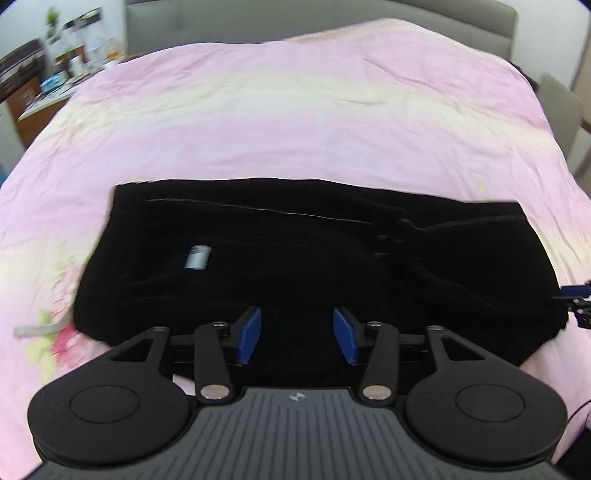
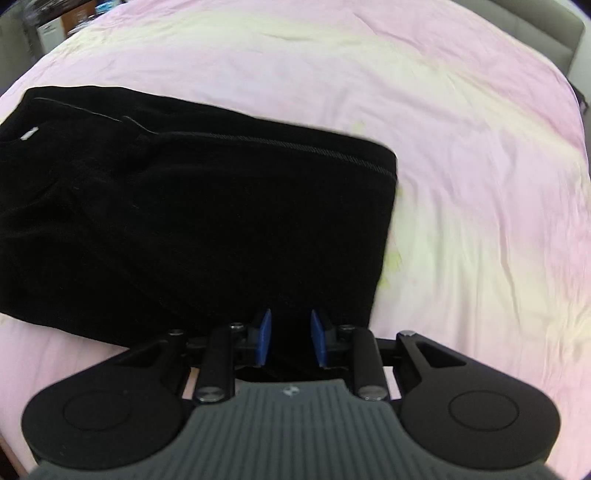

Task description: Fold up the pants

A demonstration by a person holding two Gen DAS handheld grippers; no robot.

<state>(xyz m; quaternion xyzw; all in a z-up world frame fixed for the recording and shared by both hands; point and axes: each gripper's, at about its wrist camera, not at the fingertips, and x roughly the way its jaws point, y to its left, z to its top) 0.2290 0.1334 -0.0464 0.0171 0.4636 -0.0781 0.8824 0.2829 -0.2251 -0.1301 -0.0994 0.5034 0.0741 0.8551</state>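
Note:
The black pants (image 1: 295,266) lie folded into a wide block on the pink bedspread (image 1: 258,122), a small white label (image 1: 197,257) showing on their left part. My left gripper (image 1: 297,334) hovers over their near edge, open, its blue pads wide apart with only flat cloth behind the gap. In the right wrist view the pants (image 2: 203,221) fill the left half, stitched hem along the far edge. My right gripper (image 2: 290,338) sits over their near right corner, its blue pads a narrow gap apart; the cloth there looks flat and unpinched.
The bedspread (image 2: 480,184) stretches bare beyond and to the right of the pants. A grey headboard (image 1: 295,14) runs along the far side. A cluttered desk (image 1: 44,85) stands far left, a chair (image 1: 561,110) far right. A white strip (image 1: 37,328) lies left of the pants.

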